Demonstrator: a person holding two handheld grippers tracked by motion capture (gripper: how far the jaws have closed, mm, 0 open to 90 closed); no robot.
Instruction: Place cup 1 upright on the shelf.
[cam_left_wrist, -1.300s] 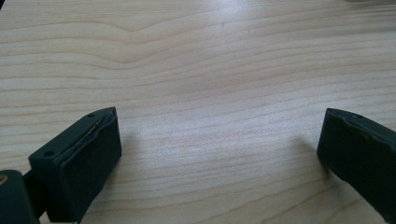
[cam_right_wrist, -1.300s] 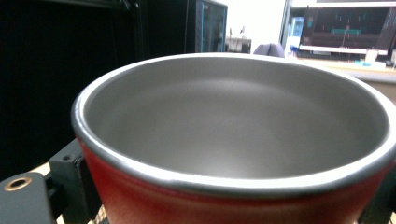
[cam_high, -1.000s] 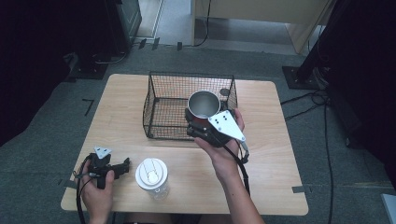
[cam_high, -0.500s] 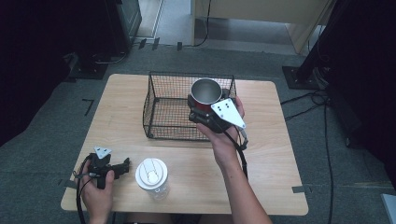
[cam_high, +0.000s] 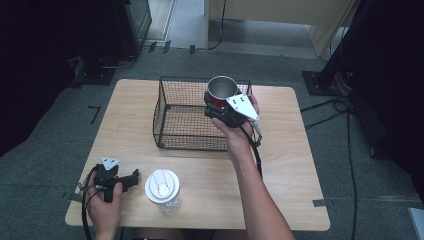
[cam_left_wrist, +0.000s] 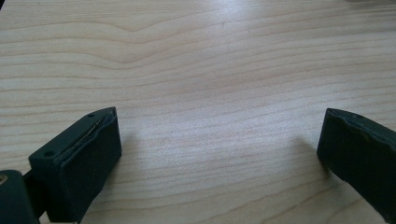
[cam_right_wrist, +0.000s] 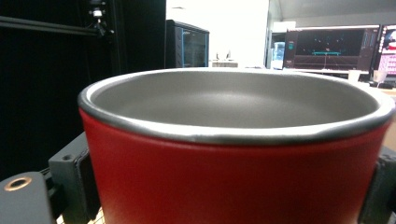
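The right gripper (cam_high: 218, 103) holds a red cup (cam_high: 222, 90) with a steel inside, its jaws clamped on the cup's 2 sides, as the right gripper view shows with the cup (cam_right_wrist: 233, 154) upright between them. The cup hangs above the far right corner of the wire basket (cam_high: 170, 135), so the step in hand looks like carrying the cup into the basket. The next move calls for lowering it straight down inside the wire walls, clear of the rim, before letting go.

The left gripper (cam_high: 131, 178) rests on the table (cam_high: 290, 190) at the near left, jaws spread with nothing between them, beside a white lidded bottle (cam_high: 162, 189).

Compared with 1 second ago, the cup sits farther from the person, deeper over the basket; the left gripper and bottle are where they were.
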